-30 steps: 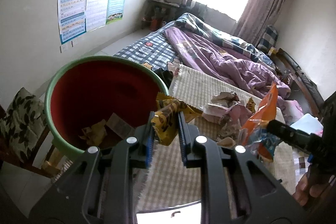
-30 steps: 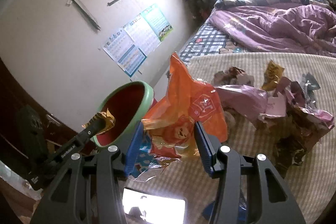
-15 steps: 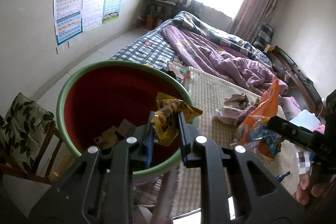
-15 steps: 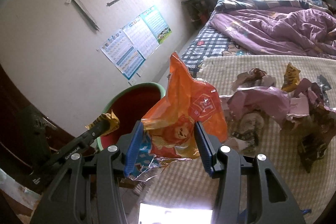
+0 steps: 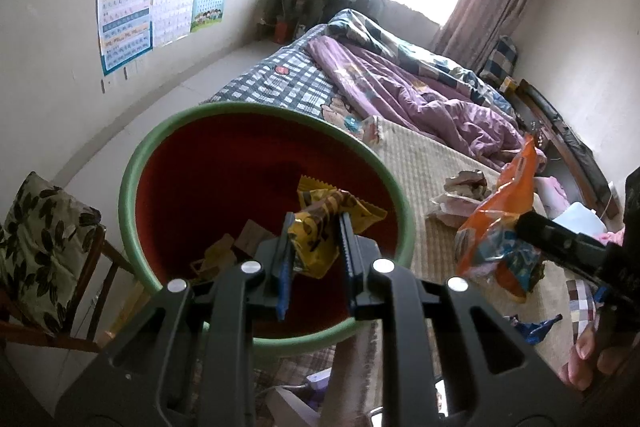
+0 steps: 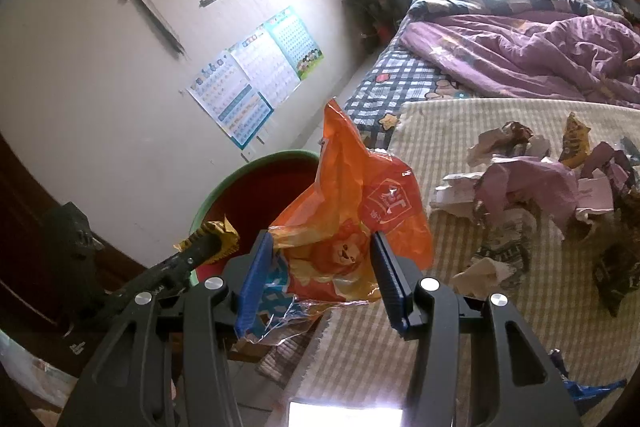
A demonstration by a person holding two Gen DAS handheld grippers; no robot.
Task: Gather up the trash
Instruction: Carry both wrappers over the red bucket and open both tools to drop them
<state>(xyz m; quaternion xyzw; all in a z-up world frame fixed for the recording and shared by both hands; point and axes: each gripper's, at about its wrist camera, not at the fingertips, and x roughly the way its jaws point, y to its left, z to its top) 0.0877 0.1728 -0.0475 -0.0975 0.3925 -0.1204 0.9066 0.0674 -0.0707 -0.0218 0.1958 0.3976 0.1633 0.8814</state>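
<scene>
Two-handed trash collection at the point of deposit. The left tongs (image 5: pixel 314 247), jaws nearly together, pinch a crumpled yellow snack wrapper (image 5: pixel 320 223) and hold it over the mouth of the green-rimmed red basin (image 5: pixel 132 211), which already contains a few scraps. The right tongs (image 6: pixel 316 267), jaws part-way open, clamp an orange lion-print snack bag (image 6: pixel 356 223) by its lower half; the bag stands upright beside the basin, nearer the bed's edge than the basin's middle.

To do the step well, release the yellow wrapper only while it hangs well inside the rim, since light foil may drift as it falls; then bring the orange bag fully over the opening before letting go, because its tall upper half could catch on the rim and tip out.

Pose: both tongs slant downward and forward. In the left wrist view the right tongs enter from the right edge, with a person's fingers (image 5: pixel 584 359) below them. More wrappers (image 6: pixel 532 183) lie in a heap on the striped mat (image 6: pixel 440 119) on the bed, well apart from the basin.
</scene>
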